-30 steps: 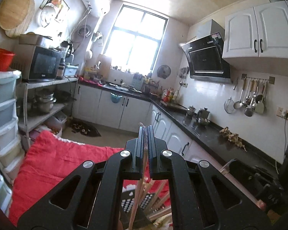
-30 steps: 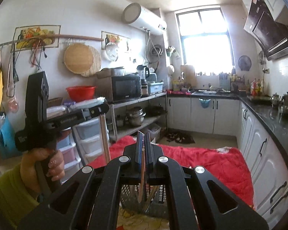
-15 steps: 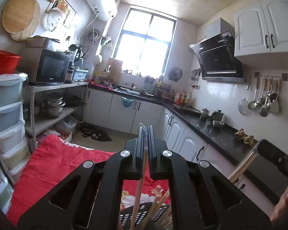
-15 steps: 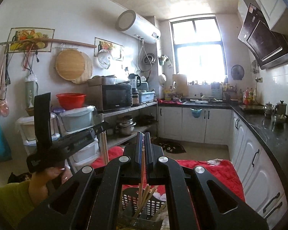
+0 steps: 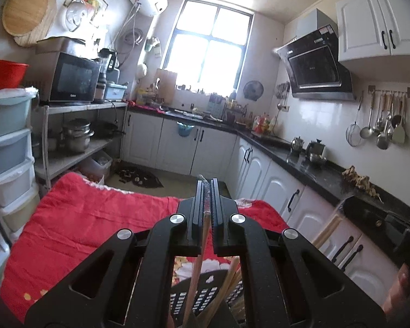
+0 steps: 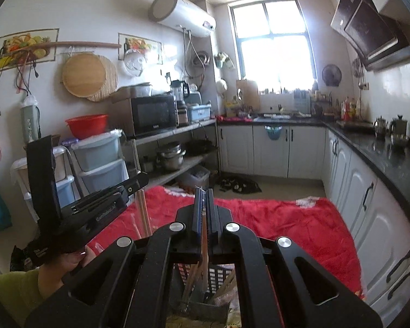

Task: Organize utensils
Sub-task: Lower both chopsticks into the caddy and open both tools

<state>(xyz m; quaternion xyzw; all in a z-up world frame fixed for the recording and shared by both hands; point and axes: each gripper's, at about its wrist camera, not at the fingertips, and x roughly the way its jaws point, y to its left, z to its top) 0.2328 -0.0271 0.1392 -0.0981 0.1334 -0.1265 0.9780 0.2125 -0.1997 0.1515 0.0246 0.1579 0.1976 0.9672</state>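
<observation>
Above the slotted basket [image 6: 217, 281], both chopsticks (still clamped) have sunk lower.

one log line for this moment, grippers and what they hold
left gripper: shut on chopstick | right gripper: shut on chopstick | both above slotted basket on red cloth

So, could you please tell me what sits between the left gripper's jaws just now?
A wooden chopstick, clamped in the left gripper and hanging toward the black basket, as the left wrist view shows.
</observation>
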